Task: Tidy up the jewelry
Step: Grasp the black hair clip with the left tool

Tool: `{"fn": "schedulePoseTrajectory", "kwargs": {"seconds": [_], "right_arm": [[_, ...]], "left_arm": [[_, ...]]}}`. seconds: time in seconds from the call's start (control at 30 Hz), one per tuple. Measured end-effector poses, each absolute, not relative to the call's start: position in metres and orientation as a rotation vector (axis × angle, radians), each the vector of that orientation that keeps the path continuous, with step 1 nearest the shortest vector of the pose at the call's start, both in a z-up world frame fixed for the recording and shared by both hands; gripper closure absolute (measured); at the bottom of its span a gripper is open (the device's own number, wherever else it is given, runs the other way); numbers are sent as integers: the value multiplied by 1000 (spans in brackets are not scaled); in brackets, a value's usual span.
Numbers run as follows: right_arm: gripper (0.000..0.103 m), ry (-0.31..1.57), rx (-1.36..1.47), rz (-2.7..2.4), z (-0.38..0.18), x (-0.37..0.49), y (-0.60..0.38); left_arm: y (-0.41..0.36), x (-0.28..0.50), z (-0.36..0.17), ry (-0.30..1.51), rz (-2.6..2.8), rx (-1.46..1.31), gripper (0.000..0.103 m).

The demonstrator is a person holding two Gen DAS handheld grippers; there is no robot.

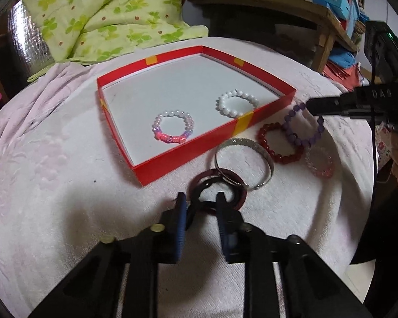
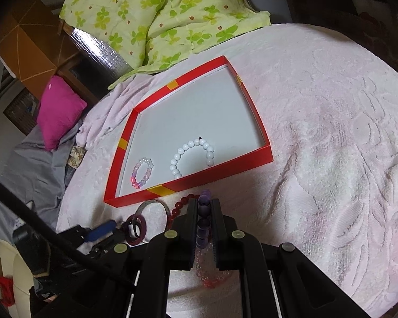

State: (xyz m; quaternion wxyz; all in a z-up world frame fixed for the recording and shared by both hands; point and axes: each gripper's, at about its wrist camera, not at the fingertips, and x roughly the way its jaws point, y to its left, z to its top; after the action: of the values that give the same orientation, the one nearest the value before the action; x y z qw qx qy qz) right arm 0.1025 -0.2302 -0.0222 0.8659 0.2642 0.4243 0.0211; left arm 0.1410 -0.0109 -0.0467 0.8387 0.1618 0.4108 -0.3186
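- The red tray [image 1: 172, 165] with a white floor lies on the pale pink towel [image 1: 66, 198] and serves as the landmark.
- Inside the tray, toward its left near wall, rests the pink-and-clear bead bracelet [image 1: 172, 128]; to its right, close to the near wall, rests the white bead bracelet [image 1: 237, 102].
- Outside the tray, in front of its near wall, the left gripper [image 1: 200, 201] stands with its jaws apart, straddling the edge of the dark maroon bangle [image 1: 217, 189] without pinching it.
- The silver bangle [image 1: 245, 163] overlaps the maroon one, just beside the tray's near wall.
- Further right, the red bead bracelet [image 1: 280, 143] lies near the tray's right front corner, and a clear pink bracelet [image 1: 319, 163] sits beyond it.
- The right gripper [image 2: 204, 206] is clamped on the purple bead bracelet [image 1: 302, 126], held just outside the tray's near wall; the beads run between its fingers.
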Motion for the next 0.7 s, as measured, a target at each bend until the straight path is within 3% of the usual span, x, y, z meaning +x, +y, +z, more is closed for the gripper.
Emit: {"fn": "schedulePoseTrajectory", "kwargs": {"seconds": [0.13, 0.7], "right_arm": [[93, 870, 580, 56, -19, 101, -233], [93, 770, 659, 117, -6, 98, -237]], "left_arm": [[-6, 142, -44, 894, -700, 287, 94], [47, 154, 5, 804, -708, -1, 95]]}}
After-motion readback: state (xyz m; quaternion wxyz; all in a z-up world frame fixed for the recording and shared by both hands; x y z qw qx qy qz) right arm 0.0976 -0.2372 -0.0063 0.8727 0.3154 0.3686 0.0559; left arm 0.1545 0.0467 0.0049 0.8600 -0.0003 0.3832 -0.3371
